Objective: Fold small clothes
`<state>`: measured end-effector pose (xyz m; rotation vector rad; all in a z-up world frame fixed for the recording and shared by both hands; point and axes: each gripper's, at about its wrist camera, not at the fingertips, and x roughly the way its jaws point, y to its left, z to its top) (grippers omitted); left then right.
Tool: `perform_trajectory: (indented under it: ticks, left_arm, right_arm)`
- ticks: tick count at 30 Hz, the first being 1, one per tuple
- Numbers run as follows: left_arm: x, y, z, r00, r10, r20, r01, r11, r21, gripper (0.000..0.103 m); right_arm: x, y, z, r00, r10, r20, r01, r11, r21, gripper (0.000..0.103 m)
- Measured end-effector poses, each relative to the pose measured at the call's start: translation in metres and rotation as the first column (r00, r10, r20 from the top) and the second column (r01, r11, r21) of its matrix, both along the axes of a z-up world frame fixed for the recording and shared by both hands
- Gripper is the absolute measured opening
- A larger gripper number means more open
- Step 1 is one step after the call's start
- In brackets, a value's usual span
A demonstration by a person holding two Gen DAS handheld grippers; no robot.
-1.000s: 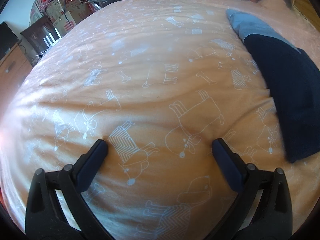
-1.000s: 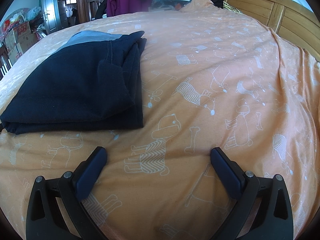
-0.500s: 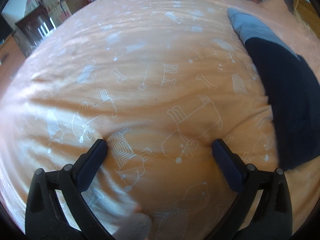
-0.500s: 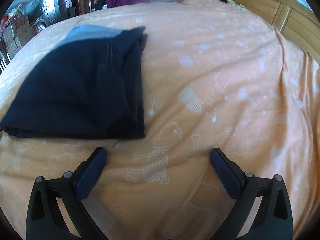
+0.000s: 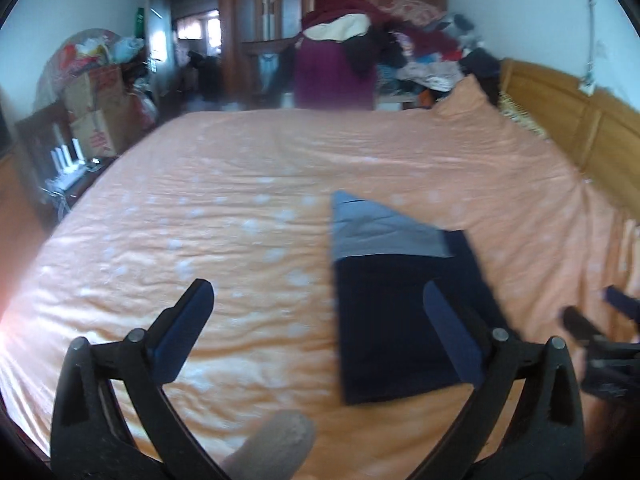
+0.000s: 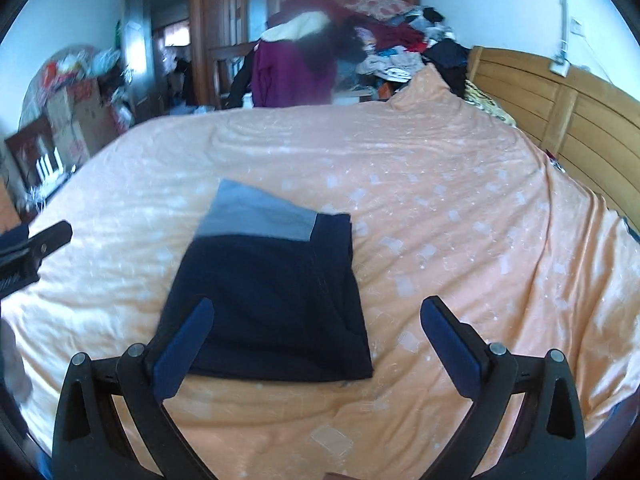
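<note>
Left wrist view first: my left gripper [image 5: 318,332] has its jaws spread wide and empty, hanging above the orange bed [image 5: 224,240]. The dark garment [image 5: 392,312] lies lower right of centre, folded into a flat rectangle with its grey band [image 5: 376,232] at the far end. My right jaw overlaps its near edge in the frame, though I judge nothing is touching. At the right edge the other gripper pokes in, blurred. A gloved fingertip [image 5: 276,452] shows at the bottom.

Right wrist view now: my right gripper [image 6: 316,340] is also wide open, holding nothing. The garment sits dead centre, just beyond the jaws, edges squared. I'd say both tools hang clear because the fold looks finished. Upper centre, a clothes pile [image 6: 340,40] waits beyond the bed, probably my next pick.
</note>
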<state>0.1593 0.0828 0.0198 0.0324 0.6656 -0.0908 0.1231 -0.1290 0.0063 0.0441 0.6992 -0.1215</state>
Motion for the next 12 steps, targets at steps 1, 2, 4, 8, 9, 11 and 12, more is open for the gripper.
perform_trajectory:
  ticks: [1,2,4,8,9,11,12]
  left_arm:
    - [-0.003,-0.004,0.001,1.0,-0.006,-0.001,0.006,1.0,0.005,0.103]
    - [-0.005,-0.01,0.002,1.0,-0.009,-0.001,0.009,1.0,0.011,0.103]
    - [-0.005,-0.018,0.002,1.0,-0.021,-0.011,0.021,1.0,0.017,0.103]
    - [-0.005,-0.022,-0.001,0.999,-0.028,-0.036,0.028,1.0,0.006,0.103]
    - [-0.005,-0.023,-0.002,0.999,-0.026,-0.041,0.027,1.0,0.003,0.103]
    - [-0.005,-0.025,0.0,0.999,-0.015,-0.031,0.015,1.0,0.003,0.103]
    - [-0.007,-0.026,0.001,1.0,-0.016,-0.022,0.016,1.0,0.004,0.103]
  right_arm:
    - [-0.002,0.001,0.004,1.0,-0.008,0.004,0.008,1.0,-0.003,0.103]
    - [-0.003,0.001,0.009,1.0,-0.006,0.005,0.006,1.0,0.001,0.103]
    - [-0.005,0.001,0.014,1.0,0.002,0.002,-0.002,1.0,0.006,0.103]
    - [-0.007,0.001,0.016,1.0,0.022,-0.012,-0.022,1.0,0.006,0.103]
    - [-0.008,0.001,0.016,1.0,0.023,-0.015,-0.023,1.0,0.012,0.103]
    - [-0.01,0.002,0.016,1.0,0.03,-0.011,-0.03,0.999,0.012,0.103]
    - [-0.01,0.003,0.015,0.999,0.042,-0.012,-0.041,0.999,0.019,0.103]
